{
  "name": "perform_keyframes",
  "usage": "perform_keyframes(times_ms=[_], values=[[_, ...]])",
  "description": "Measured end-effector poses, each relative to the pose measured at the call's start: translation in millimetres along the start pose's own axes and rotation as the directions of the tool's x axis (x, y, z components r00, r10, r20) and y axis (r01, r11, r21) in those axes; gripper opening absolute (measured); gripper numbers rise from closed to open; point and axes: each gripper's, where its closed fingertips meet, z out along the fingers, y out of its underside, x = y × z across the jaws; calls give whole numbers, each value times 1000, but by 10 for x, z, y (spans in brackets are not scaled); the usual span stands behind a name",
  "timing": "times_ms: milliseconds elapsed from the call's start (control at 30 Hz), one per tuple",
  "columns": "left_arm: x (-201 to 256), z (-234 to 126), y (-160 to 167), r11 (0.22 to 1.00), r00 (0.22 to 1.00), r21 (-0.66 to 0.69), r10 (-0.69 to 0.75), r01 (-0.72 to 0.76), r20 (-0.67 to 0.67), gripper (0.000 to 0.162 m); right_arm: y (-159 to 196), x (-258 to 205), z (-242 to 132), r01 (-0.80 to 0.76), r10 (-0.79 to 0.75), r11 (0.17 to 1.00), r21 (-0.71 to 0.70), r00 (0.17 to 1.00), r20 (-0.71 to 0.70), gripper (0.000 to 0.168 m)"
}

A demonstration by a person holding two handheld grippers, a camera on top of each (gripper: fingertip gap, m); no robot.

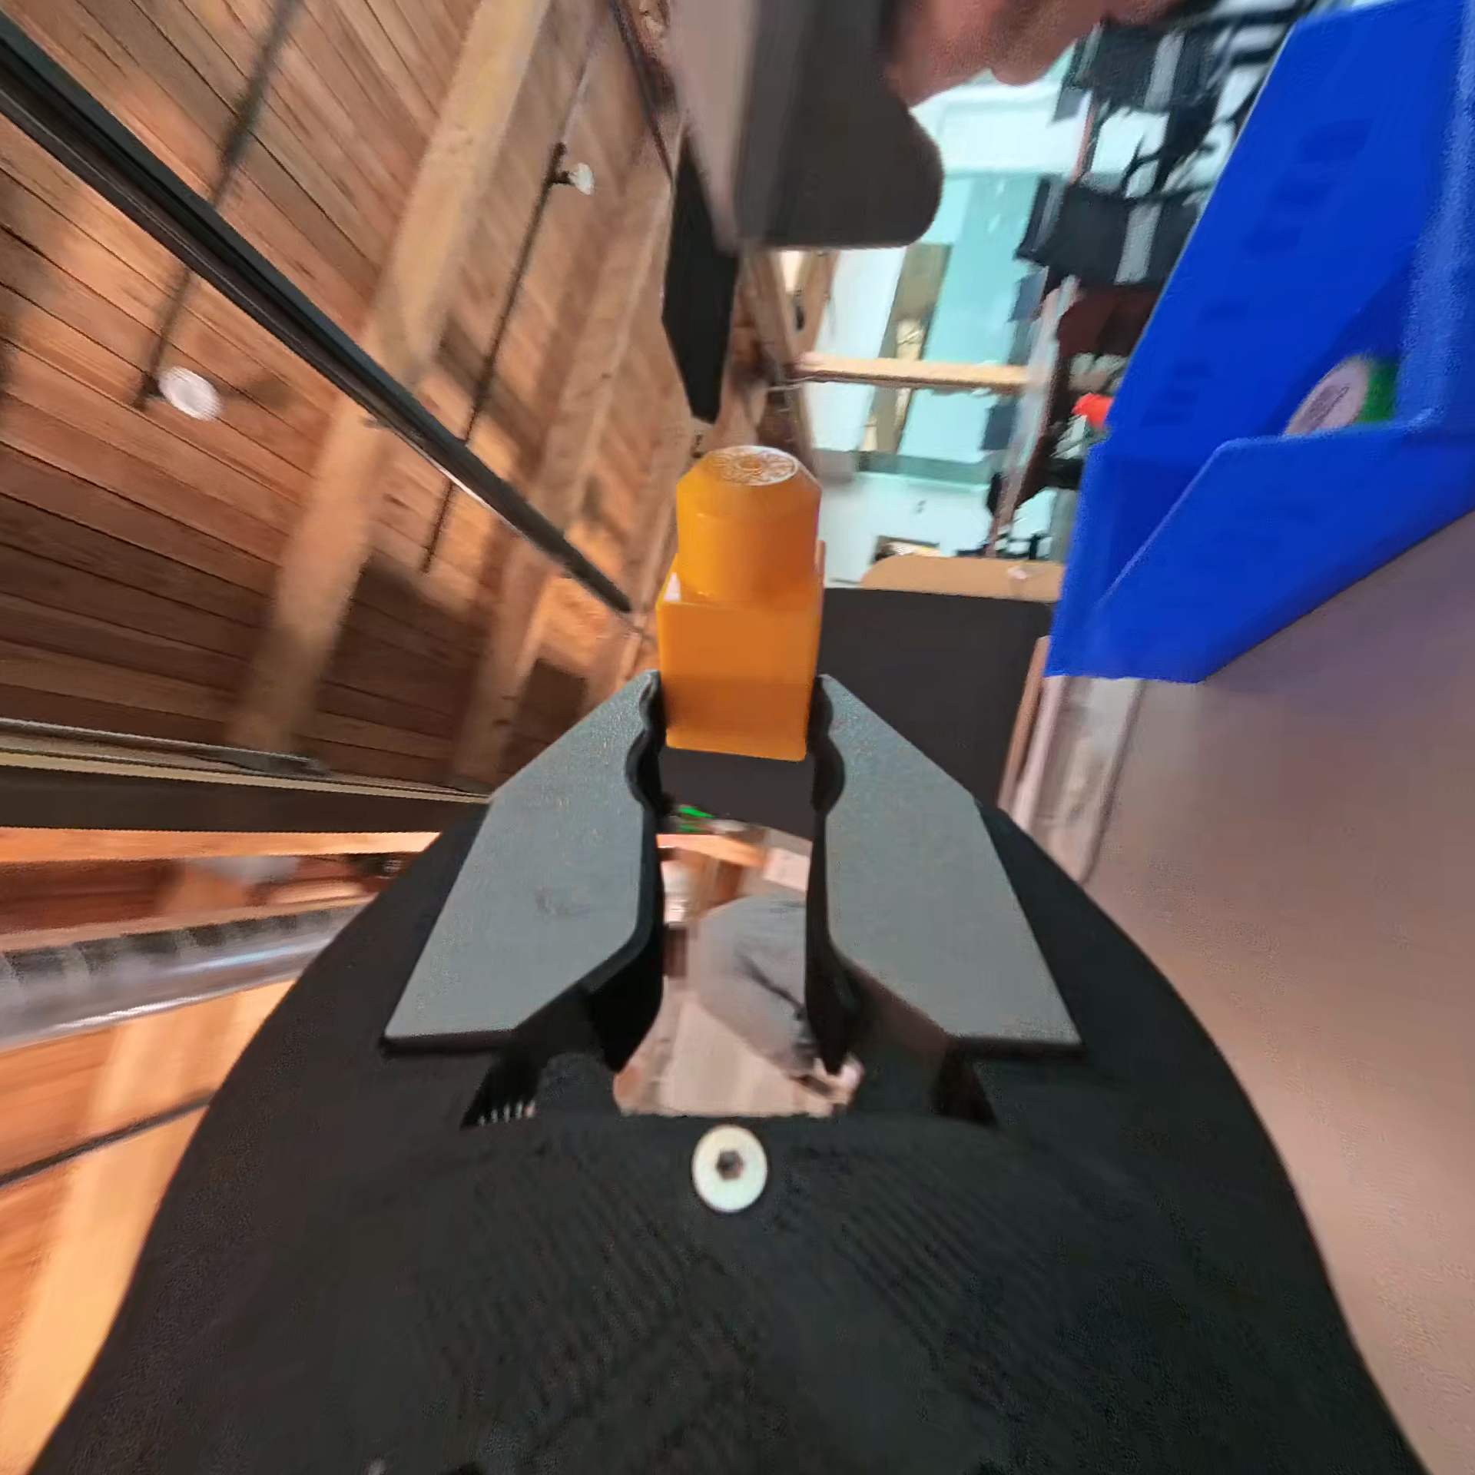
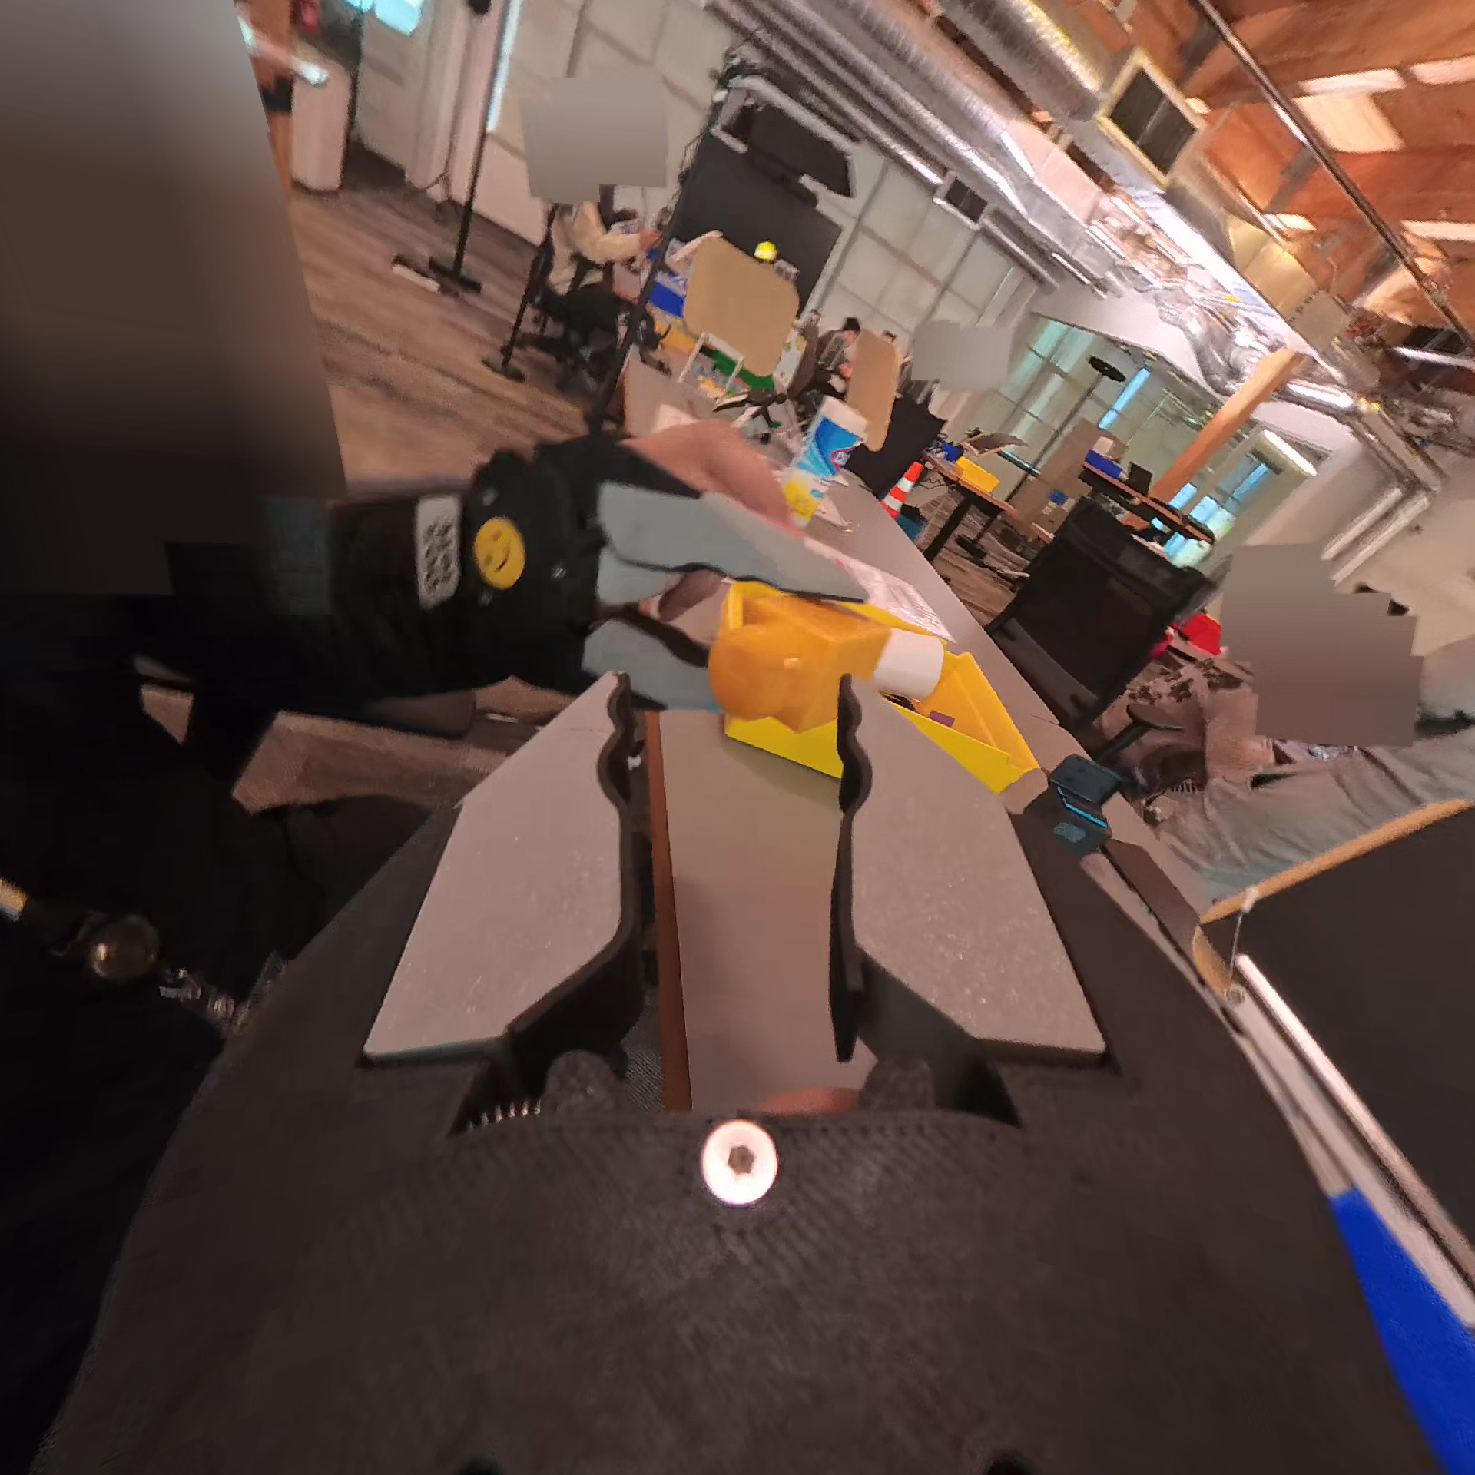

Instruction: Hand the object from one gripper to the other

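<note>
The orange plastic block with a round stud (image 1: 738,630) sits between the left gripper's (image 1: 736,706) fingertips; the blue plastic bin (image 1: 1309,415) lies right of it.

In the right wrist view, the block (image 2: 786,666) sits before the right gripper (image 2: 734,710), with the yellow plastic tray (image 2: 942,718) behind.

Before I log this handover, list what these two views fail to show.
- Left wrist view: the bottom face of the orange block is hidden between the fingers of the left hand-held gripper; the background is motion-blurred.
- Right wrist view: the block's gripped end is covered by the left hand-held gripper's fingers; contents of the yellow tray are mostly hidden behind the block.
</note>
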Motion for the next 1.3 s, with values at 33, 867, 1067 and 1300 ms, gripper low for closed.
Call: perform_keyframes(times_ms=[33,867,1067,1300], values=[[7,8,-13,999,999,3,38,-38,23,33,-4,71,-2,-40,40,999,5,999,-27,50],[173,7,-156,903,898,84,403,-421,178,34,466,-5,343,-604,627,776,-182,771,112,48],[232,40,-131,896,891,73,421,-437,172,34,583,8,393,-658,686,726,-201,715,135,57],[264,78,-58,903,897,49,415,-426,156,34,596,-56,526,-675,705,709,-204,685,185,48]])
